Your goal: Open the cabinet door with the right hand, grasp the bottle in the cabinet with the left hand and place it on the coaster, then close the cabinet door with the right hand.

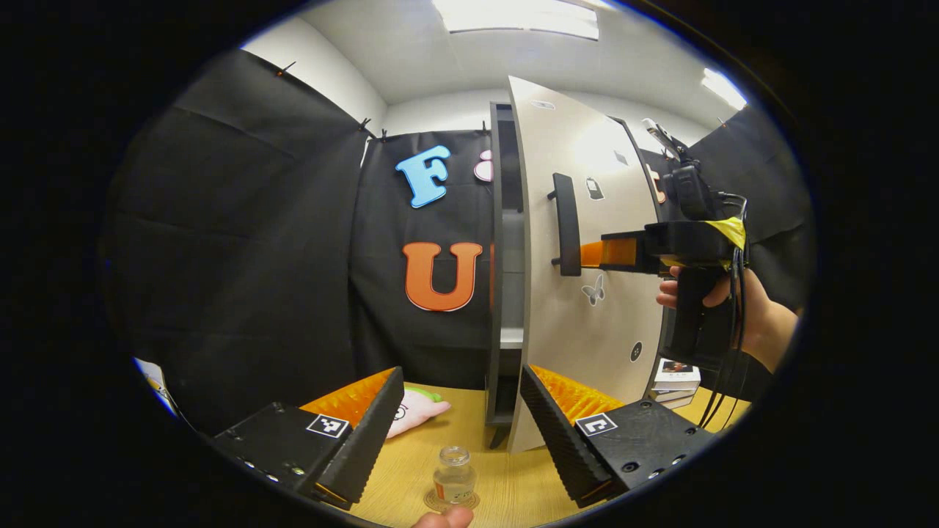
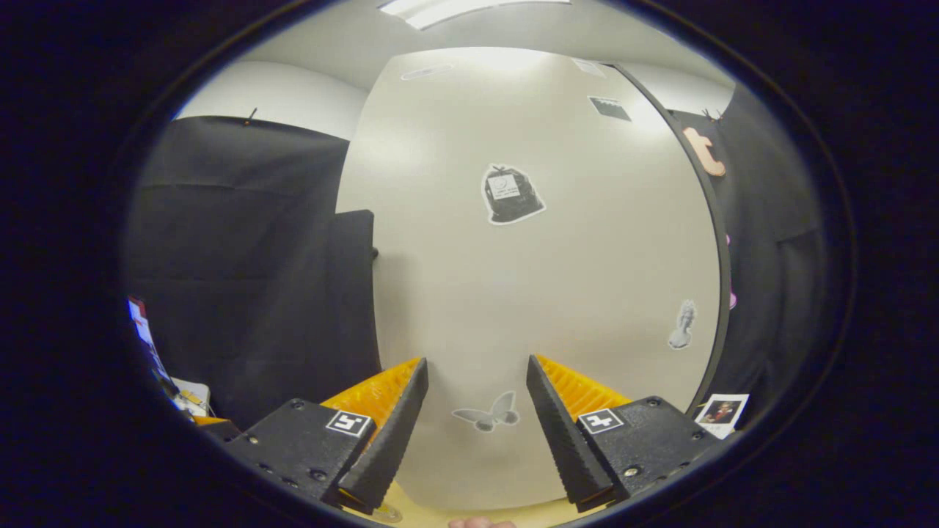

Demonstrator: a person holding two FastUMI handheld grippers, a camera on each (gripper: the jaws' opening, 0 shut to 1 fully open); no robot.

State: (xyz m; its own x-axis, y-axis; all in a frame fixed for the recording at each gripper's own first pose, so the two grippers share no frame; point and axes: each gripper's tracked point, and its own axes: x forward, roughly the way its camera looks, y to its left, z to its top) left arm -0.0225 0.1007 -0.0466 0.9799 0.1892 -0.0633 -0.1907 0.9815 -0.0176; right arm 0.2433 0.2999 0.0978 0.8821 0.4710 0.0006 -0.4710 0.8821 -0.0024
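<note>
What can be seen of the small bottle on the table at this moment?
In the left gripper view, the bottle is small, clear and glass-like, with a short neck and no visible cap. It stands upright on a round coaster on the wooden table, in front of the cabinet. The left gripper hangs open above it, apart from it; nothing grips it. Its contents cannot be told.

I am working in a staged recording booth, not a real home. Black cloth point(image 1: 242, 242) is clipped up as walls under a plain white ceiling with panel lights point(image 1: 524, 18). A lone sticker-dotted cabinet point(image 1: 579, 257) stands on a wooden table point(image 1: 506, 440), with a few boxes point(image 1: 675, 381) stacked beside it.
</note>
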